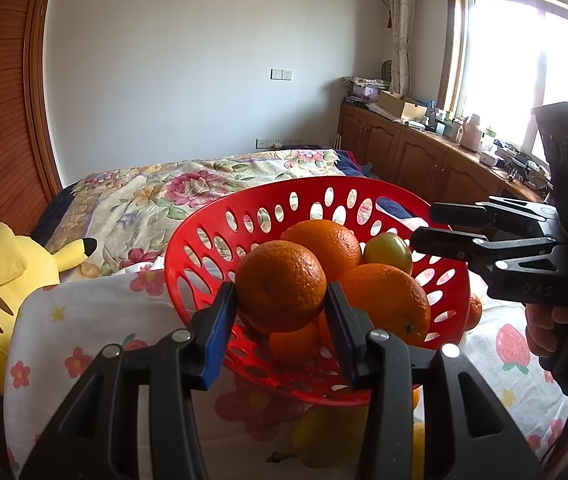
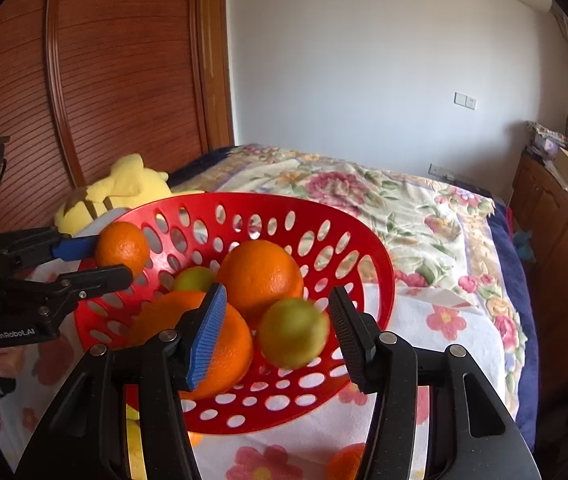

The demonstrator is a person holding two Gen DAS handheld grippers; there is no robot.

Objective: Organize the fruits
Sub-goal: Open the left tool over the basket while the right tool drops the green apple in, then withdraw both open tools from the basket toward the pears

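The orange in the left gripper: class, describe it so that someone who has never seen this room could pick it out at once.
Find the red perforated basket standing on the flower-print cloth. At its rim, one orange is clamped between the fingers of the left gripper. The other oranges and the green fruit lie loose inside the basket; this orange alone is gripped.

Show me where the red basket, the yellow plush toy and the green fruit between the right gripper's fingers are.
red basket (image 2: 376,264), right wrist view, on its right rim.
yellow plush toy (image 1: 8,276), left wrist view, on its body.
green fruit (image 2: 293,332), right wrist view, on its middle.
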